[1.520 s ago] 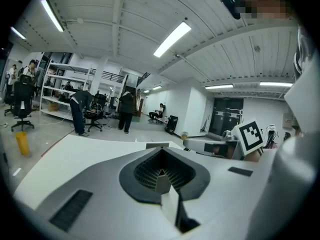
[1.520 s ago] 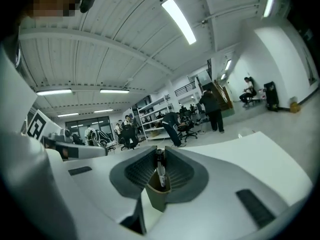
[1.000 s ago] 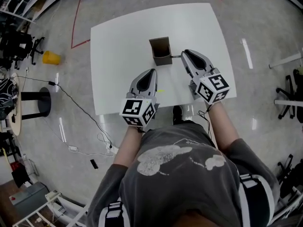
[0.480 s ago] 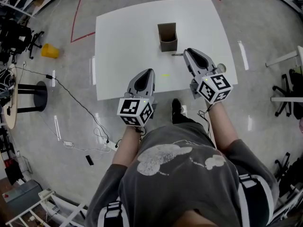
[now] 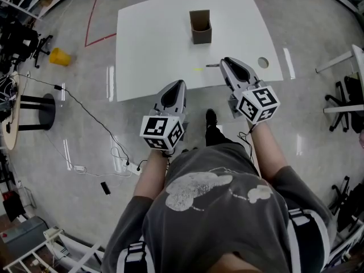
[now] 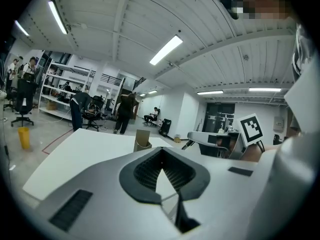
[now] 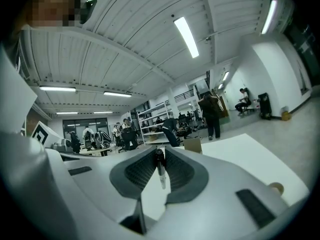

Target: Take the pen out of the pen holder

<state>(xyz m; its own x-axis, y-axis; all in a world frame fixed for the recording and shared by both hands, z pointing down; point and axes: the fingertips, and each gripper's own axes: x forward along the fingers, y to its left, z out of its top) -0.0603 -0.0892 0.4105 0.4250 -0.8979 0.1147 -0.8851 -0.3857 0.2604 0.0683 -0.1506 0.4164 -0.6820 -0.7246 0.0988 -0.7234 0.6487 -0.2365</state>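
Pulled back from pen holder point(image 5: 200, 27), right gripper point(image 5: 222, 62) pinches the barely-visible pen point(image 7: 160, 168); left gripper point(image 5: 175, 85) closed, empty.

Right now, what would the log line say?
right gripper: shut on pen | left gripper: shut, empty | pen holder: on table

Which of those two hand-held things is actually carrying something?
The right hand-held gripper: a pen is pinched between its jaws, right at their tips. The left hand-held gripper has its jaws together with nothing between them.

White table point(image 5: 148, 38), brown pen holder point(image 5: 200, 27) upright, right tongs point(image 5: 223, 64) gripping pen point(image 5: 211, 65), left tongs point(image 5: 177, 85) over table edge.
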